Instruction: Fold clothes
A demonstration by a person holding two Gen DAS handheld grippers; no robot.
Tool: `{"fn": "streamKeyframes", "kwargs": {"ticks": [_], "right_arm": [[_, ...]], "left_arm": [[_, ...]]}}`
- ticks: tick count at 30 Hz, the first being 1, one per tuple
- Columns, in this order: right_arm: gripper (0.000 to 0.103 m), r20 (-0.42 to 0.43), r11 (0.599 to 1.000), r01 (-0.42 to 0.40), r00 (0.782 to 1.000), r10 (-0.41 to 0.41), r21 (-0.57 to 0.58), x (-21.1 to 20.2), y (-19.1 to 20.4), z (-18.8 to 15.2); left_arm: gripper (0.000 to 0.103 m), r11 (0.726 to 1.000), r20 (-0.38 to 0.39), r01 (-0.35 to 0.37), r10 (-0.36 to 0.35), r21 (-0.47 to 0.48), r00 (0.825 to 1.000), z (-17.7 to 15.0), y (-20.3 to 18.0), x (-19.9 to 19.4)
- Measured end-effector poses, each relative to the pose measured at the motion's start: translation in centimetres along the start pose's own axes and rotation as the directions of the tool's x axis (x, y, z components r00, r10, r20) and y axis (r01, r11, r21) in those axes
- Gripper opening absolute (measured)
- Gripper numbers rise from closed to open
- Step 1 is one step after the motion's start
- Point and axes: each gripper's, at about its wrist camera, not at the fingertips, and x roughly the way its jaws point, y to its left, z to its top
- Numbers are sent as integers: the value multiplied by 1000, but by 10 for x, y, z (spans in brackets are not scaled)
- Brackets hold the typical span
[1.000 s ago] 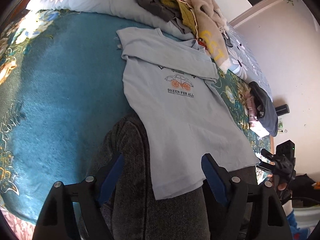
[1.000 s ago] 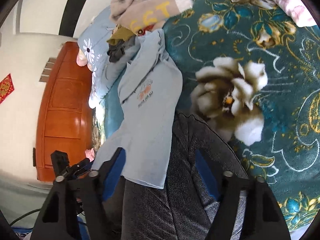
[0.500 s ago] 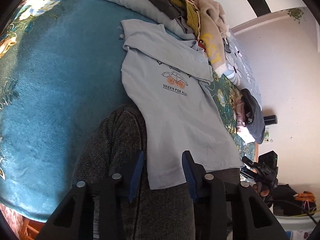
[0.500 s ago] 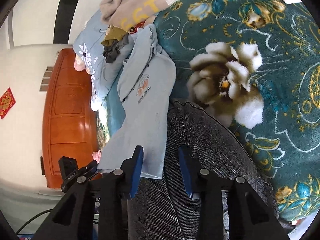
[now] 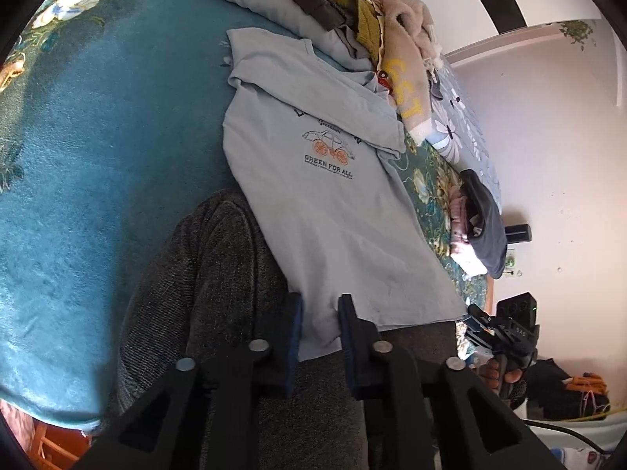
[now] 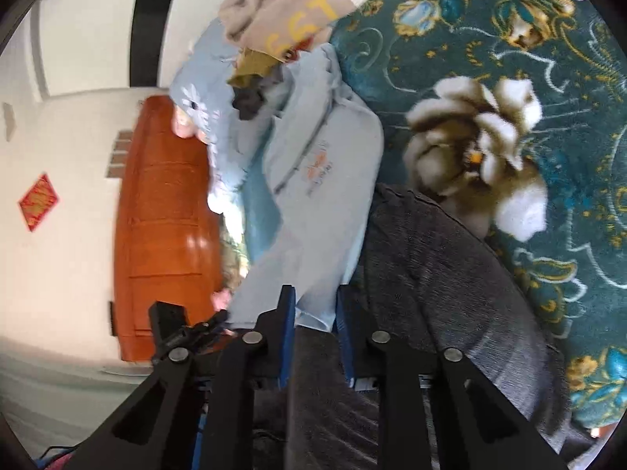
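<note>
Shirt lies flat on the bed, hem at the near edge over grey trousers. Left tool and right tool each pinch a hem corner, jaws nearly closed, likely for lifting the hem toward the collar.

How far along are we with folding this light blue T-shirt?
Early. Done: the T-shirt lies flat, one sleeve folded across the chest. In hand: the left gripper and right gripper each close around a bottom hem corner. Left: folding the hem up, then the pile of unfolded clothes.
</note>
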Motion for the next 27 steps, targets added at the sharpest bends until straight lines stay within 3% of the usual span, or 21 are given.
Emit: {"fn": "streamKeyframes", "kwargs": {"ticks": [4, 14, 19, 27], "right_arm": [[7, 17, 1000, -13, 1000, 13, 26, -1, -7, -1], [5, 105, 983, -171, 981, 163, 69, -7, -1, 29], [5, 125, 979, -198, 974, 190, 57, -1, 15, 60], [5, 147, 978, -205, 969, 200, 25, 20, 47, 133]], "left_arm": [[5, 1000, 9, 1, -1, 15, 1000, -3, -1, -1], [4, 999, 73, 42, -42, 1, 996, 21, 1, -19], [4, 998, 102, 63, -60, -25, 993, 47, 3, -24], [4, 994, 114, 77, -69, -74, 991, 115, 13, -16]]}}
